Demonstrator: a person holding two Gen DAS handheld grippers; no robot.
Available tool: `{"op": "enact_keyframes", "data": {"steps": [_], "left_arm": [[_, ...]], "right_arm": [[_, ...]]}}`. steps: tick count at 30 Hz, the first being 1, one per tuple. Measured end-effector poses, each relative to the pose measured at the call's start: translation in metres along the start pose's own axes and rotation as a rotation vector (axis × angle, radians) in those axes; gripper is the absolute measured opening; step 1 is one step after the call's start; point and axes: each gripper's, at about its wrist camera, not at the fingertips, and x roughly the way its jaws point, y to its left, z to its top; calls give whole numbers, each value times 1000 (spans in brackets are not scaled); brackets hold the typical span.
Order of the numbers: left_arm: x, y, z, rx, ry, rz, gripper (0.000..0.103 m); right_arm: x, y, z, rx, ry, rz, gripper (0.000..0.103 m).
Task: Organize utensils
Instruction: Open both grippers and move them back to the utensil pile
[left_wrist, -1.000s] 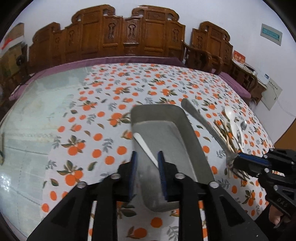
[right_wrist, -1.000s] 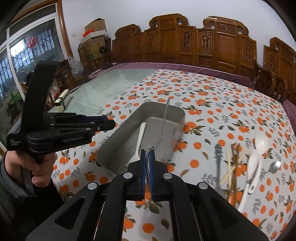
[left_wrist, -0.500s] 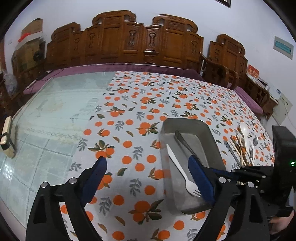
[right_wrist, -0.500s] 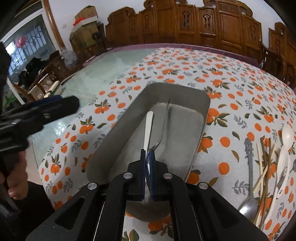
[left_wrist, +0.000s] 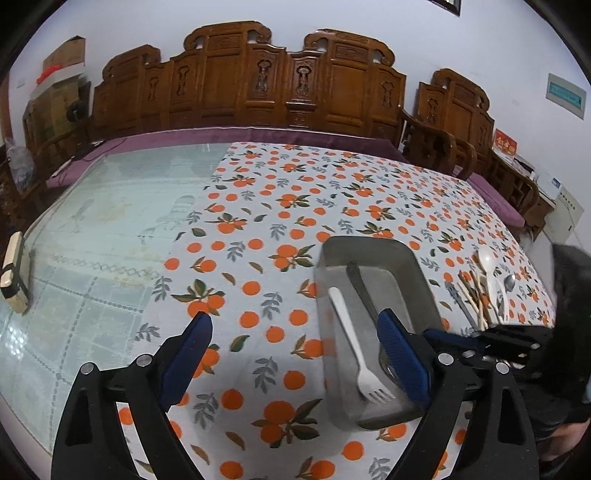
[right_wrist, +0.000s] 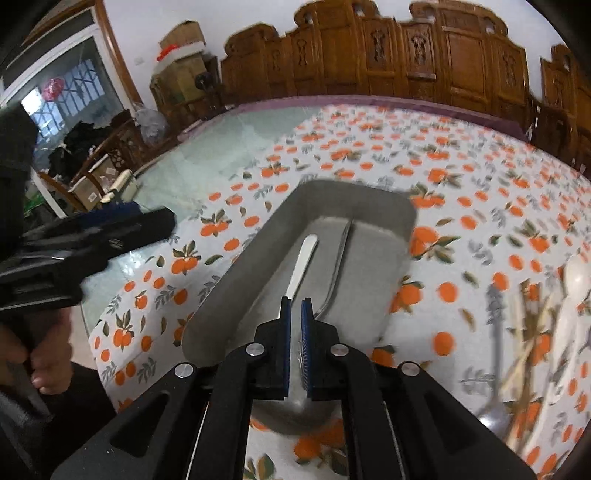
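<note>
The left gripper (left_wrist: 295, 343) stands wide open above the tablecloth (left_wrist: 332, 192), beside a grey tray (left_wrist: 413, 266) holding a white fork (left_wrist: 351, 328) and metal utensil (left_wrist: 360, 288).

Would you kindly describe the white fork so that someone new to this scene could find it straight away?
On the orange-print tablecloth sits a grey metal tray, the only container on it. Two utensils lie lengthwise inside; the white fork is the one nearer the bare glass side of the table, tines pointing towards the camera. Its neighbour, a metal utensil, is dark and thinner, while the fork is plain white.
</note>
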Motion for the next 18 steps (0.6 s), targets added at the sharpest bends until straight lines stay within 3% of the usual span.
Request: {"op": "enact_keyframes", "data": {"steps": [4,10,14,18], "left_arm": [[-1,-21,-1,31,-12,-24,87],[-2,-58,-4,79,-21,-70,87],[-3,-82,-8,105,-23,-106,87],[-4,-108,-12,133,-26,-141,87]], "right_arm": [[-40,-23,-3,-18,-54,-43,9],[-96,-77,-17,-13,-105,-182,8],[-114,-116,-32,18,-117,-265,16],[-120,-150,-45,65,-124,-319,17]]}}
